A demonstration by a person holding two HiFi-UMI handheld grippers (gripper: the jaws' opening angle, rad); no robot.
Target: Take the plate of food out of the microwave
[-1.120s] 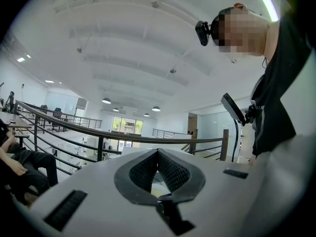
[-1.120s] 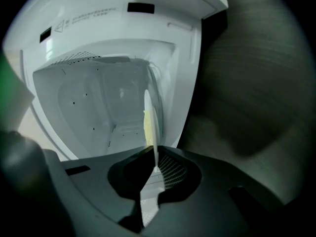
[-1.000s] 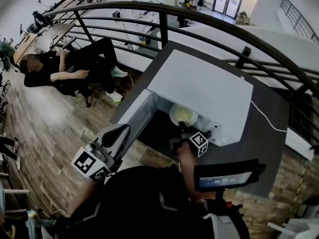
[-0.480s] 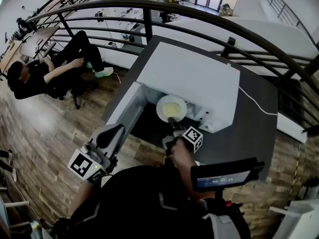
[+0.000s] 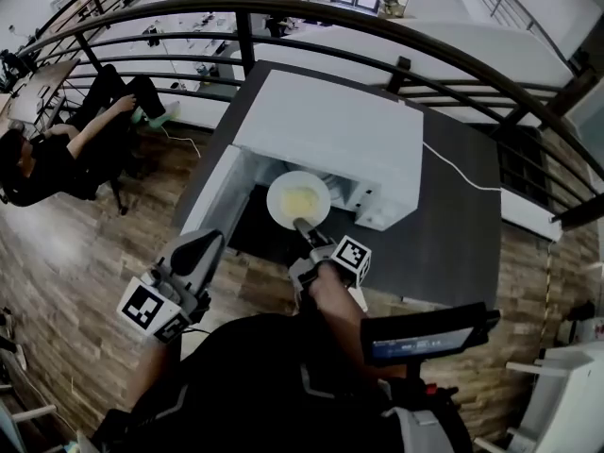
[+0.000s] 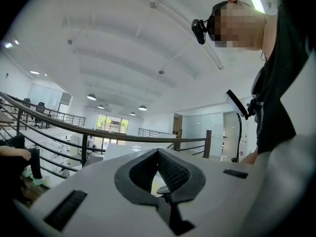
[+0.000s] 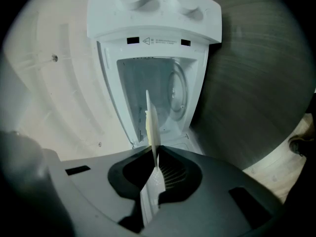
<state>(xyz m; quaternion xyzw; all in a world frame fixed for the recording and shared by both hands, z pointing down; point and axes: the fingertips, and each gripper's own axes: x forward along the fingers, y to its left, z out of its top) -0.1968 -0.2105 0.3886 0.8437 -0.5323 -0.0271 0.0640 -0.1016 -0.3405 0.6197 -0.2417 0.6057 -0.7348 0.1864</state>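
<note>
The round white plate (image 5: pixel 298 199), with a pale yellow patch of food spread across its middle, was level at the mouth of the boxy white microwave (image 5: pixel 330 130), in front of the open cavity. Whether its far edge was inside the opening could not be told. In the right gripper view the plate (image 7: pixel 150 127) appeared edge-on as a thin pale blade with a yellowish streak along it, and the bright, empty cavity lay beyond it.

The right gripper (image 5: pixel 304 228) pinched the near rim, its dark ribbed pads pressed against either face of the plate. The white microwave door (image 5: pixel 212 206) hung open to the left of the plate. The appliance stood on a dark grey tabletop (image 5: pixel 453 225) beside a curved black metal railing (image 5: pixel 377 36).

The left gripper (image 5: pixel 193 255) was down and to the left, well apart from the plate, over the wooden floor (image 5: pixel 85 281). Its jaws were pressed together at the tips with nothing between them.
</note>
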